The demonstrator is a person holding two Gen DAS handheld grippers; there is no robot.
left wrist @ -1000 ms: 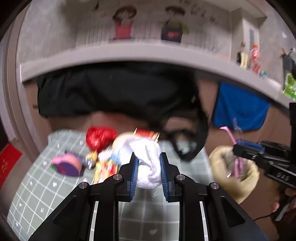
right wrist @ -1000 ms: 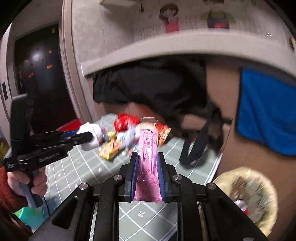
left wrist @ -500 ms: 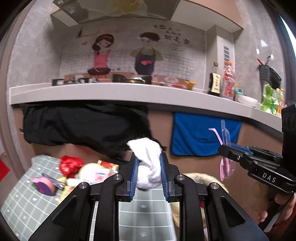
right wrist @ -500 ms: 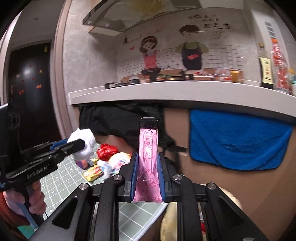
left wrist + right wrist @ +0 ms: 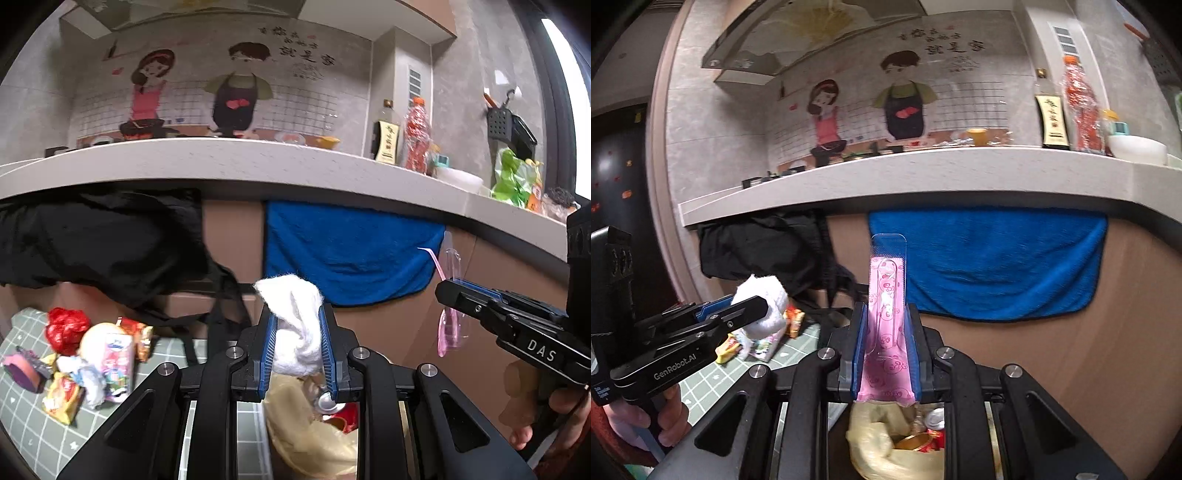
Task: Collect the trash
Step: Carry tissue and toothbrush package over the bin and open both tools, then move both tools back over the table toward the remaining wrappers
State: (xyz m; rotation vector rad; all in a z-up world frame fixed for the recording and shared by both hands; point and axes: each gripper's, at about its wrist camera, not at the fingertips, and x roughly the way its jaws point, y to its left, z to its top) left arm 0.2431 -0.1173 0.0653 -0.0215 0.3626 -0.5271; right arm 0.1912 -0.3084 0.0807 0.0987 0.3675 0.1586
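- Left wrist view: the left gripper (image 5: 297,345) is clamped on a wad of white tissue (image 5: 295,325), blue pads pressing both sides, the wad bulging up above the fingers.
- Right beneath those fingers sits the trash bin lined with a pale yellow bag (image 5: 306,435); a can top and something red show inside.
- Off to the left, a heap of leftover trash (image 5: 85,362) lies on the green grid mat (image 5: 26,424): a red crumpled wrapper, a pink carton, yellow packets.
- At the right edge, the right gripper (image 5: 448,291) comes in from the side, pinching a pink plastic package (image 5: 448,332) that hangs down past its fingers; a hand (image 5: 535,413) grips its handle.
- Behind it all, a blue towel (image 5: 351,251) hangs under the counter (image 5: 258,162), a black cloth (image 5: 103,240) beside it.
- Right wrist view: the right gripper (image 5: 885,350) is closed on the pink package (image 5: 886,306), which stands upright between the pads and rises well above them.
- The yellow-lined bin (image 5: 882,443) is directly below the fingertips.
- On the left, the left gripper (image 5: 753,308) carries the white tissue (image 5: 764,306) above the mat's edge (image 5: 790,350), with wrappers on the mat below it.
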